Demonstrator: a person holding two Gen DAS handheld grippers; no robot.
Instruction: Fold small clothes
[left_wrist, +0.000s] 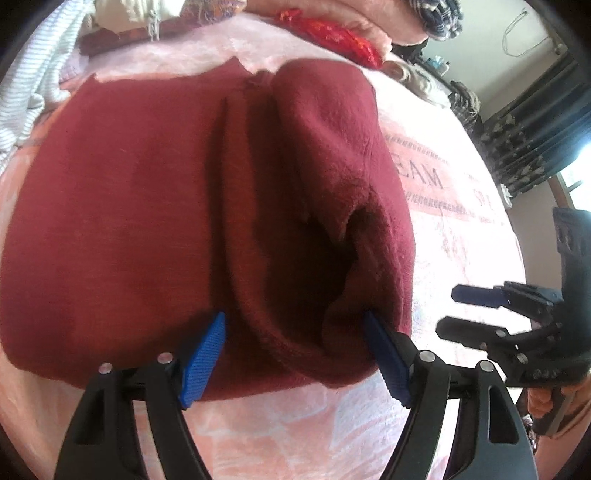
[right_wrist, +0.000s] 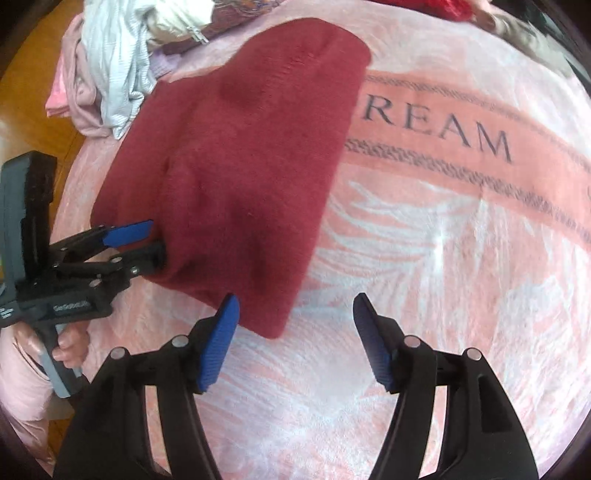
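Plainly legible, "REAM" runs along a coral band on the pink blanket (right_wrist: 443, 295), just right of a folded maroon garment (right_wrist: 240, 166) lying on the bed. Bare blanket stretches wide to the right; heaped clothes (right_wrist: 110, 66) crowd the far left. Left hand-held gripper (left_wrist: 295, 347) stands released, its blue pads straddling the garment's near hem. Right hand-held gripper (right_wrist: 295, 332) hangs unclenched and empty over its near right corner.

Pink blanket (right_wrist: 443, 258) on bed; dark curtains (left_wrist: 535, 140); wooden floor (right_wrist: 33, 92).
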